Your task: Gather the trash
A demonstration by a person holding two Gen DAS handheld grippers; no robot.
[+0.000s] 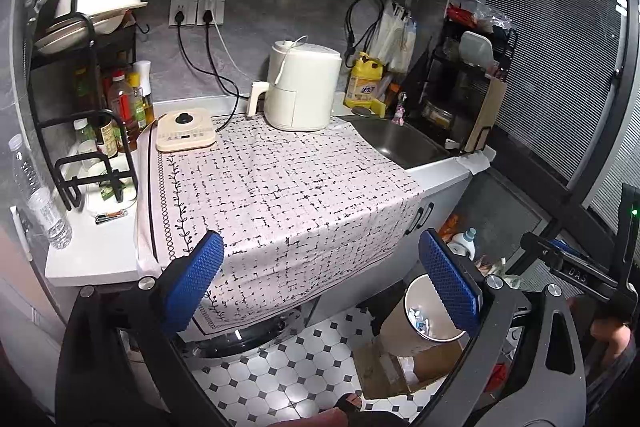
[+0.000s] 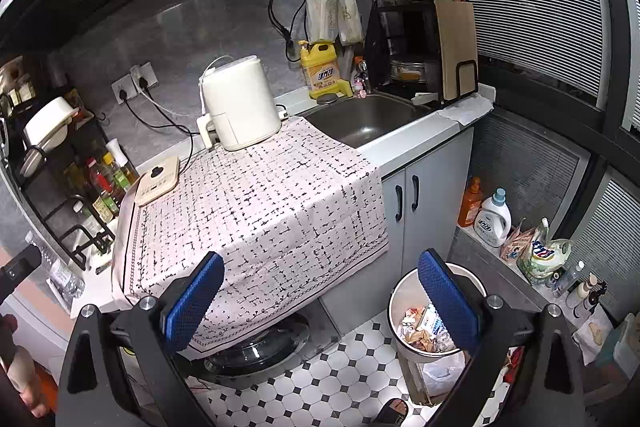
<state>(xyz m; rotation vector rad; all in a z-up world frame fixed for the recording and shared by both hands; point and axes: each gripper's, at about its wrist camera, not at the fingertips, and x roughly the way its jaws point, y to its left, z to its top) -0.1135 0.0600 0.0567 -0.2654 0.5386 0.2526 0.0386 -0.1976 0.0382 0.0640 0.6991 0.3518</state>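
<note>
Both grippers' fingers spread, empty: right gripper (image 2: 320,303) hangs above the floor with the trash bin (image 2: 400,301) just past its right finger, nearer than from the left gripper (image 1: 320,287); cloth-covered surface (image 2: 256,211) ahead shows no obvious litter.

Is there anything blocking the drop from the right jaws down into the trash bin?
Nothing visible does. The right gripper is open and empty, and the trash bin on the floor below has no lid, its rubbish showing.
</note>
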